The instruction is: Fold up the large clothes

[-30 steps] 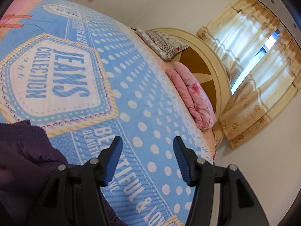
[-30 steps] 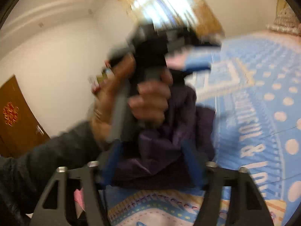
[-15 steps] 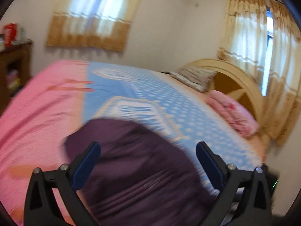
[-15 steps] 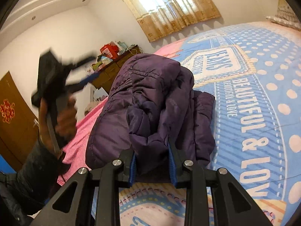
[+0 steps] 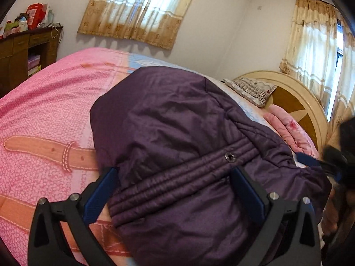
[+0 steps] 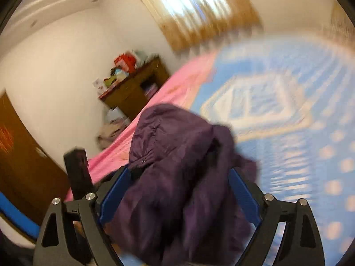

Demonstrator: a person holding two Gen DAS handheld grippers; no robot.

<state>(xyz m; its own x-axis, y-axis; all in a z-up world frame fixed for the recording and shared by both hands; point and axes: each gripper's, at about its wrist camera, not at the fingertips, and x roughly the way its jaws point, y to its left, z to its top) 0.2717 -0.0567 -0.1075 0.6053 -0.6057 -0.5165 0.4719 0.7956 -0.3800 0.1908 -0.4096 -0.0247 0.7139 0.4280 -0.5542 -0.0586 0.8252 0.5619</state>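
A dark purple padded jacket (image 5: 177, 133) lies in a heap on the bed, across the line where the pink (image 5: 44, 115) and blue parts of the cover meet. My left gripper (image 5: 174, 190) is open wide just above it, its blue pads on either side of the quilted band with the snap button (image 5: 230, 156). In the blurred right wrist view the jacket (image 6: 177, 155) sits between the fingers of my right gripper (image 6: 179, 190), whose jaws are opening; the pads stand off the cloth. The right gripper shows dark at the edge of the left wrist view (image 5: 339, 155).
A round wooden headboard (image 5: 295, 102), a patterned pillow (image 5: 250, 87) and a folded pink blanket (image 5: 290, 130) lie at the far right of the bed. A brown dresser (image 5: 24, 51) with clutter stands at the left wall. A brown door (image 6: 20, 166) is behind.
The left gripper swung from the blue cover over to the jacket and spread wide. The right gripper, pinched on a jacket fold half a second ago, has let go and its jaws have spread.
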